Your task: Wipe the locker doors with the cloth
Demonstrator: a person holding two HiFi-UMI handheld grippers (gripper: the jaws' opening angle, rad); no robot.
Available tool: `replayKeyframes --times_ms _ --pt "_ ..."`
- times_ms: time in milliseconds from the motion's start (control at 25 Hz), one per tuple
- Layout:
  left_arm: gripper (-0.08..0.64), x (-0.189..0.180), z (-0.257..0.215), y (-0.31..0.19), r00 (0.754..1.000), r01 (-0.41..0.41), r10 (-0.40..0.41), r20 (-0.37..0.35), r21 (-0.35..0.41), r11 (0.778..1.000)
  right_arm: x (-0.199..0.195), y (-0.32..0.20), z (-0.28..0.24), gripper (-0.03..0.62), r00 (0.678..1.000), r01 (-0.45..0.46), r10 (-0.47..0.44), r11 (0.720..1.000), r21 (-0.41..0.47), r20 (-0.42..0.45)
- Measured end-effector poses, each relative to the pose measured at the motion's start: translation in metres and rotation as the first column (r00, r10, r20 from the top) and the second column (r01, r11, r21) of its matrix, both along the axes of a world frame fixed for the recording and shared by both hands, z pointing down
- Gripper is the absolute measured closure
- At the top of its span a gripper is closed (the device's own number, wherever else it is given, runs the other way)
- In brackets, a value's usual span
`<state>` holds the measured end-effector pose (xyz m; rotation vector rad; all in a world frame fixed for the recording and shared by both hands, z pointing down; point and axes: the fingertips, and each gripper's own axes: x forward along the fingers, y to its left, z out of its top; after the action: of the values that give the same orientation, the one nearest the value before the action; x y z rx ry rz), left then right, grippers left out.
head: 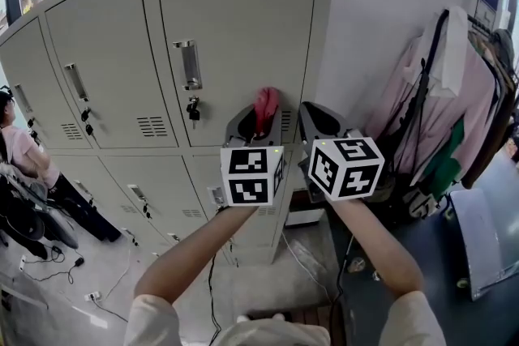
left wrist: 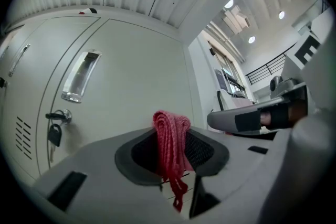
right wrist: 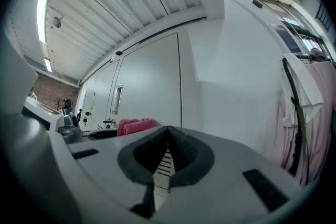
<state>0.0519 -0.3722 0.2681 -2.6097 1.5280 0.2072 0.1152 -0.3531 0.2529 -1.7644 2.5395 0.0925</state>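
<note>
A red knitted cloth (head: 265,107) (left wrist: 171,140) is pinched in my left gripper (head: 261,121) (left wrist: 172,136), which is shut on it. The cloth's top fold stands just before the grey locker door (head: 243,28) (left wrist: 131,76), below and right of its metal handle (head: 188,65) (left wrist: 80,76) and keyed lock (head: 193,109); I cannot tell whether cloth and door touch. My right gripper (head: 320,124) (right wrist: 168,132) hangs close beside the left one, off the locker's right edge, jaws shut with nothing between them. The cloth (right wrist: 135,125) also shows in the right gripper view.
More locker doors (head: 101,69) run leftward and below. Clothes hang on a rack (head: 454,109) at the right, in front of the white wall (head: 389,4). A seated person (head: 24,154) is at the far left. Cables (head: 61,263) lie on the floor.
</note>
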Motion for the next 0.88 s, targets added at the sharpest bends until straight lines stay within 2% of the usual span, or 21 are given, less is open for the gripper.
replayKeyframes --times_ms 360,520,680,800,880 --pt "0.437 0.05 0.007 0.004 0.994 -0.107 0.107 -0.01 -0.021 0.994 0.036 0.008 0.005 0.591 0.998 -0.065 0.065 0.998 -0.012 0.002" --pt "0.437 0.059 0.015 0.013 0.991 -0.136 0.136 0.0 -0.027 0.99 0.042 0.011 0.004 0.591 0.997 -0.071 0.071 0.997 -0.007 0.013" --pt "0.437 0.04 0.02 0.023 0.994 -0.108 0.107 -0.017 -0.013 0.994 0.036 0.008 0.01 0.591 0.998 -0.055 0.055 0.998 -0.016 0.034" --pt "0.437 0.012 0.023 0.023 0.996 -0.071 0.069 -0.06 -0.035 0.997 0.018 0.003 0.018 0.59 0.999 -0.014 0.016 0.999 -0.035 0.045" --pt "0.437 -0.007 0.026 0.023 0.998 -0.032 0.029 -0.06 -0.038 0.999 0.002 0.001 0.023 0.591 0.999 0.016 -0.014 0.999 -0.043 0.047"
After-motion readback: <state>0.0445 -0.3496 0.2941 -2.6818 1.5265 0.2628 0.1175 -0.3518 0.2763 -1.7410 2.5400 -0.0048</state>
